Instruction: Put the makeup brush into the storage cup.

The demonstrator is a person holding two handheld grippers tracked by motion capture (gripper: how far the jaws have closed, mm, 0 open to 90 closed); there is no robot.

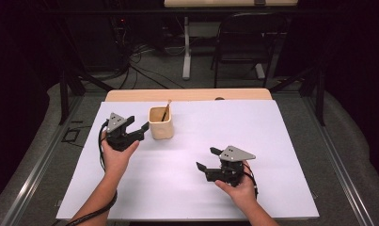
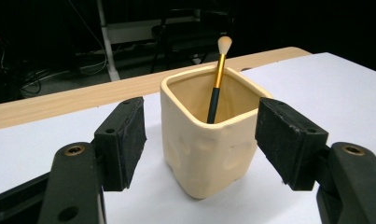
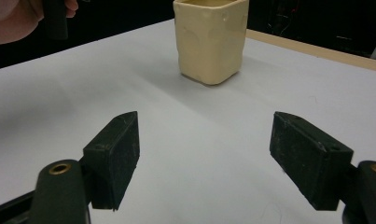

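Our left gripper (image 2: pixel 202 140) stands released, its black padded jaws spread to either side of the cream, square-mouthed ceramic cup (image 2: pixel 208 140) without touching its walls. In the high view this left gripper (image 1: pixel 132 130) sits just beside the cup (image 1: pixel 161 123) near the far left of the white sheet covering the bench (image 1: pixel 253 136). Inside the cup leans a slim brush with a black and gold handle and a pale soft tip (image 2: pixel 218 79), resting against the far rim.

Our right gripper (image 3: pixel 209 158) is also released and empty, hovering over bare bench well apart from the cup (image 3: pixel 211 39), which it faces from a distance.

We judge the main risk to be tipping: if we close off-centre or high on the cup, the glazed, slightly dimpled walls could slip against the pads, and the cup could twist or topple. A jolt could also throw the loosely leaning brush out. The cup's rounded corners and uneven, hand-formed sides give the flat pads little even contact. The smooth sheet may let it slide when nudged.
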